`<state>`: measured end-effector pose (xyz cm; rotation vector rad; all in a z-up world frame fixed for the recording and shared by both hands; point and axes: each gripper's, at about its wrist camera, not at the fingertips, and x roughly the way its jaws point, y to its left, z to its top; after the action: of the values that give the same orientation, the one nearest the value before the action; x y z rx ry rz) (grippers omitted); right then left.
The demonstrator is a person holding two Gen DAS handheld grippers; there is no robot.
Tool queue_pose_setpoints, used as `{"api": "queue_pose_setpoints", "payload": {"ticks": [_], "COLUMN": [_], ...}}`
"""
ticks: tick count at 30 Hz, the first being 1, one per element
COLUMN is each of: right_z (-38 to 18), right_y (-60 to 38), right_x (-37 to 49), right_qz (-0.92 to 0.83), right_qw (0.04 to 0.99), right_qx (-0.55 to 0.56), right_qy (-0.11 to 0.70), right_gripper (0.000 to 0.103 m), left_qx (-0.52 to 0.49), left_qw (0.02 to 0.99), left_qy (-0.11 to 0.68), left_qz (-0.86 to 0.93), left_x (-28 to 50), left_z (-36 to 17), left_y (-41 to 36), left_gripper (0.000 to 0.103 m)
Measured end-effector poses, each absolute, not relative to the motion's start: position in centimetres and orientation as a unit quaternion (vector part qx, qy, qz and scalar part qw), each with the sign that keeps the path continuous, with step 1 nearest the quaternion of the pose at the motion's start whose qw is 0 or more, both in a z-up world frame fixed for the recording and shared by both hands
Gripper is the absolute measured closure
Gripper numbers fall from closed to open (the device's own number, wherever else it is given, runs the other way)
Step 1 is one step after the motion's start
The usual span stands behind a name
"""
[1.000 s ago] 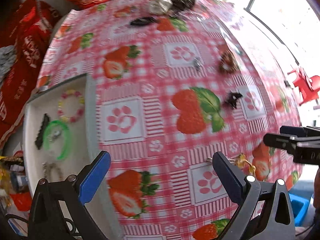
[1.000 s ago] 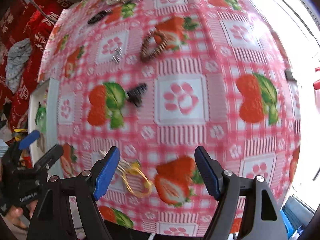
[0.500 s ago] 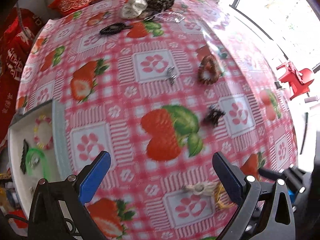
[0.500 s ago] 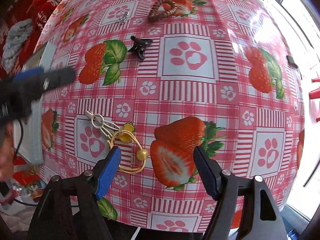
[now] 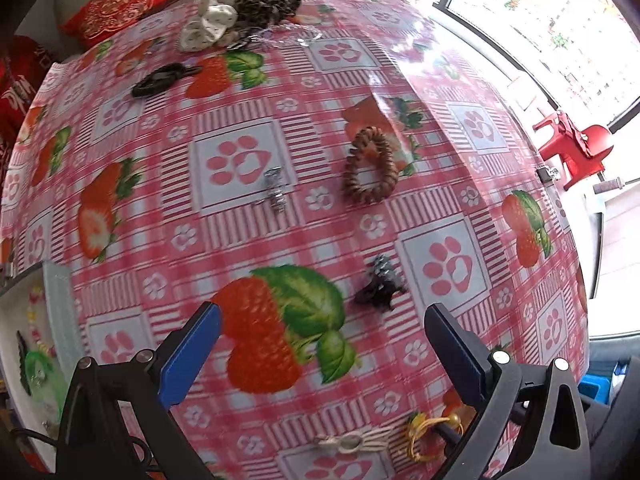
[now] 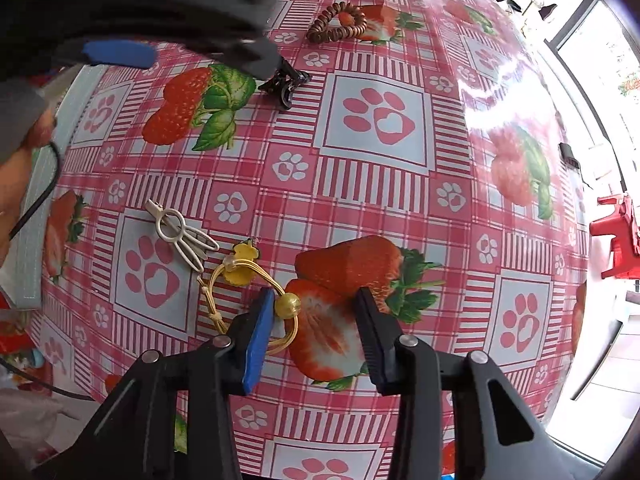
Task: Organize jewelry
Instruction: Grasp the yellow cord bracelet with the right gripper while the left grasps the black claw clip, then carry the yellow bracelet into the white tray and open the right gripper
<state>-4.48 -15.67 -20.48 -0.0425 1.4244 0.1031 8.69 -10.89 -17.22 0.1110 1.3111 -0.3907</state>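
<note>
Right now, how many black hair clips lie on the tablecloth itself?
2. A small black claw clip lies beside the big strawberry print, ahead of the left gripper. A long black clip lies at the far side, near the white scrunchie. Others may be hidden.

On the table I count one brown coil hair tie (image 5: 370,166), two black claw clips (image 5: 378,286) (image 5: 162,79), one silver clip (image 5: 274,192), one cream clip (image 6: 180,236), one yellow elastic tie (image 6: 248,280), two scrunchies (image 5: 206,26) (image 5: 266,2), and one tray (image 5: 60,312).
</note>
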Motion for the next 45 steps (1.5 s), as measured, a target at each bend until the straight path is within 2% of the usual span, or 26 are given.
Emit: {"api": "queue_pose_setpoints", "payload": {"ticks": [2, 4, 6, 7, 8, 12, 15, 16, 18, 19, 20, 21, 22, 32, 45], "right_z": [-20.4, -20.3, -20.2, -20.2, -20.4, -20.4, -20.4, -20.4, -20.3, -20.2, -20.2, -20.0, -20.0, -19.1, -17.1], "right_y": [-15.5, -15.6, -16.0, -16.2, -16.7, -17.3, -17.7, -17.8, -18.2, -18.5, -18.8, -19.1, -19.4, -22.3, -22.5], "right_x": [-5.0, -5.3, -5.5, -5.5, -5.1, -4.8, -4.7, -4.7, -4.4, -4.2, -3.9, -3.8, -3.6, -2.3, -0.6], "right_qz": [0.045, 0.043, 0.043, 0.043, 0.043, 0.051, 0.053, 0.053, 0.053, 0.054, 0.054, 0.055, 0.056, 0.056, 0.064], "right_qw": [0.758, 0.759, 0.759, 0.759, 0.758, 0.755, 0.754, 0.753, 0.751, 0.751, 0.751, 0.750, 0.750, 0.741, 0.745], "right_qx": [-0.020, -0.019, -0.018, -0.017, -0.014, -0.001, 0.012, 0.016, 0.023, 0.027, 0.030, 0.034, 0.039, 0.098, 0.117], "right_qy": [0.651, 0.650, 0.649, 0.650, 0.650, 0.653, 0.655, 0.656, 0.657, 0.658, 0.658, 0.658, 0.658, 0.662, 0.654], "right_gripper": [0.068, 0.074, 0.084, 0.087, 0.089, 0.089, 0.089, 0.089, 0.089, 0.089, 0.089, 0.089, 0.089, 0.089, 0.089], "left_qx": [0.055, 0.062, 0.062, 0.062, 0.062, 0.062, 0.067, 0.068, 0.076, 0.075, 0.074, 0.072, 0.066, 0.041, 0.009], "left_qw": [0.772, 0.768, 0.767, 0.766, 0.766, 0.754, 0.755, 0.756, 0.758, 0.759, 0.759, 0.759, 0.759, 0.771, 0.787], "left_qy": [0.605, 0.607, 0.609, 0.609, 0.609, 0.623, 0.620, 0.619, 0.616, 0.615, 0.615, 0.616, 0.616, 0.603, 0.593], "left_qz": [-0.187, -0.193, -0.194, -0.195, -0.195, -0.199, -0.200, -0.200, -0.198, -0.200, -0.201, -0.201, -0.202, -0.200, -0.171], "left_x": [8.9, 9.1, 9.3, 9.4, 9.5, 9.8, 9.7, 9.6, 9.7, 9.7, 9.7, 9.8, 9.8, 8.5, 6.5], "left_z": [-17.5, -17.9, -18.2, -18.3, -18.4, -19.3, -19.3, -19.3, -19.3, -19.2, -19.2, -19.2, -19.2, -17.4, -14.5], "left_y": [-11.7, -12.6, -13.2, -13.5, -13.8, -14.3, -14.7, -14.7, -14.9, -14.8, -14.9, -14.9, -14.8, -11.9, -7.2], "left_gripper": [0.001, 0.006, 0.006, 0.008, 0.016, 0.030, 0.033, 0.042, 0.050, 0.062, 0.069, 0.070, 0.079, 0.079, 0.079]}}
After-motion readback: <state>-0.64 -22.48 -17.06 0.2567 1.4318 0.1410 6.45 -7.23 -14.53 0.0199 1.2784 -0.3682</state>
